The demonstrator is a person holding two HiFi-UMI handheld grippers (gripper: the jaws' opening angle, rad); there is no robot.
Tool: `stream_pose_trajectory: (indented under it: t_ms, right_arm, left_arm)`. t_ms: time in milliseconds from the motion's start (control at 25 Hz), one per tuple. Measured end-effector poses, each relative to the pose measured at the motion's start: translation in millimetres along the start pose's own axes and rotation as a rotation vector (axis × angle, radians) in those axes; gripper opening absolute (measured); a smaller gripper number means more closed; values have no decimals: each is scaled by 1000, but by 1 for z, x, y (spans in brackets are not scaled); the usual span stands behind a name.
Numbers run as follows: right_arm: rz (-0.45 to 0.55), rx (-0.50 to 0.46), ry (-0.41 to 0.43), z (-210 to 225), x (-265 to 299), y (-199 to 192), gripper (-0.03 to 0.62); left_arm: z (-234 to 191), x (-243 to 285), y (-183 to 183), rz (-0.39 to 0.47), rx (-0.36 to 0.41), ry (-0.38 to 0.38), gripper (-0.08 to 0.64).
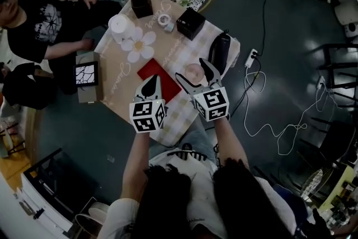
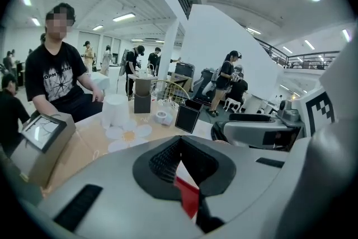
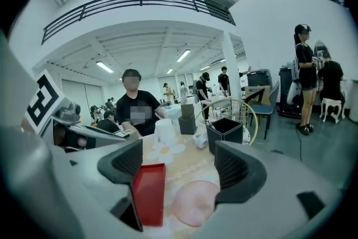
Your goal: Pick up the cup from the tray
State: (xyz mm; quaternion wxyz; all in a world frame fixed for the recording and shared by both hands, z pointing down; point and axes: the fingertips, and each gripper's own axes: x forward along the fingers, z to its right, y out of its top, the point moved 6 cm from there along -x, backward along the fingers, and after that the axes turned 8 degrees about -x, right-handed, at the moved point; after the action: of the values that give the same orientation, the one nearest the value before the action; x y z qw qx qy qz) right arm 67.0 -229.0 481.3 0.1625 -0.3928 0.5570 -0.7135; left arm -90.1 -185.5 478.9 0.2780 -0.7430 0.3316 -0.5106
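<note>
A red tray lies on the cloth-covered table, and nothing shows on it. Just to its right a pale pink translucent cup rests on the cloth, not on the tray. My right gripper is open, its jaws on either side of the pink cup and above it; the red tray shows by its left jaw. My left gripper hovers over the tray's near edge. Its jaws meet in the left gripper view, with a strip of red tray visible below them.
A white cylinder, flower mat, tape roll and two black boxes stand farther back. A black bag sits at the table's right edge. A person sits at the left. Cables trail on the floor.
</note>
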Motion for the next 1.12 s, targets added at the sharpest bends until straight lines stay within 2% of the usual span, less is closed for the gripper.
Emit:
stream_pose_trajectory:
  t_ms: [160,200,440,560,680,840,920,1120]
  right_arm:
    - [-3,-15,12,-11,-6,14,406]
    - [-3,-21,9,-15,-8,17,380]
    - [-22,-52,-42,-44,-17,24,117]
    - [-40,-67,-82,-56,-20,20,30]
    - [-27,-42,-62,-63,-19,21,9]
    - [-83,-66,-110,-63,-27,13,8]
    - [-84,-67,-109,-67,-25,13,6]
    - [-113,-105,-117,-70,-23,13,6]
  left_arm:
    - [5,-12,4,38,-15,-7,6]
    - [6,-15,5,46,-16,-12,6]
    - [13,-27,12,83,-15,-36,5]
    - [16,-32,11,87,-9,-51,6]
    - [16,-34,12,96,-1,-53,6]
    - [25,-35,2,77,1,-72,6]
    - [22,-37,2,73,4,-70,6]
    - [22,-41,5,106,-54,-69,6]
